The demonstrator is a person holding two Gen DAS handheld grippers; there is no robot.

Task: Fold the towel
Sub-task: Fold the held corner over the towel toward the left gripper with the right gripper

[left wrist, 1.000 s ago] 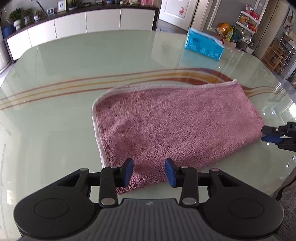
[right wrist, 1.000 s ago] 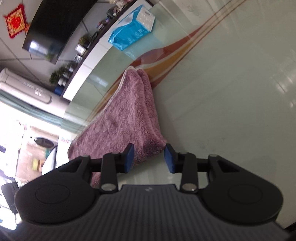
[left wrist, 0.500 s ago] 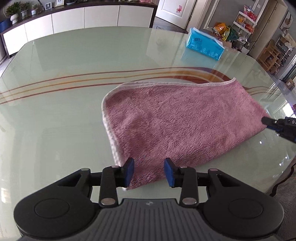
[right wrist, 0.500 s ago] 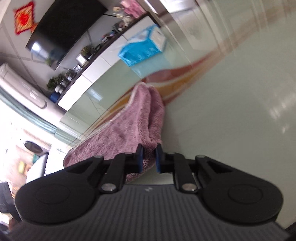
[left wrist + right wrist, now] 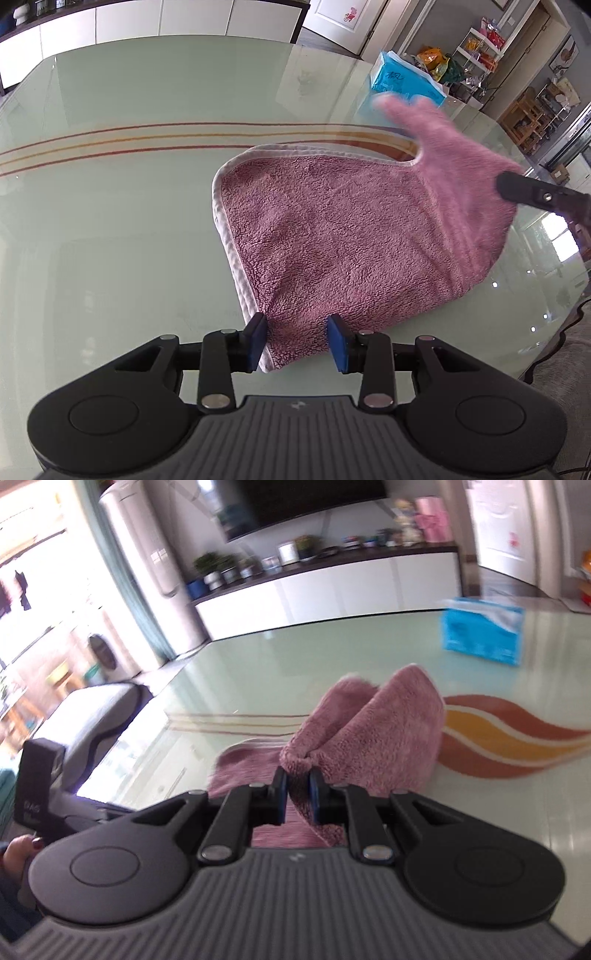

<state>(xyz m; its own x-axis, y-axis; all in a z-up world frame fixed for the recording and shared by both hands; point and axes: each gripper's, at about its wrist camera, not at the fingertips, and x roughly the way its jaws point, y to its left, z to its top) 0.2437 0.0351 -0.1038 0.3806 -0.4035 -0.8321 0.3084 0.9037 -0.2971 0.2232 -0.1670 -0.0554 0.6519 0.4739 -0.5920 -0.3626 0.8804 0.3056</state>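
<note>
A pink terry towel (image 5: 351, 236) with a pale hem lies on the glass table (image 5: 129, 221). Its near corner sits between the blue pads of my left gripper (image 5: 296, 344), which stands open, the pads not pressing on the cloth. At the right, my right gripper (image 5: 508, 184) is shut on the towel's right end and holds it lifted off the glass, so that the end flaps up, blurred. In the right wrist view the towel (image 5: 369, 723) bunches up out of my right gripper (image 5: 297, 788), whose pads pinch a fold of it.
A blue tissue pack (image 5: 406, 79) lies on the far right of the table, also the tissue pack (image 5: 484, 635) beyond the towel. Red and orange stripes (image 5: 110, 142) run across the glass. A hand (image 5: 16, 851) grips a black handle at the left. Cabinets and shelves stand beyond the table.
My right gripper has shut on the towel's right end, rolled and lifted it off the table. My left gripper has moved forward, and the towel's near corner now lies between its fingers.
</note>
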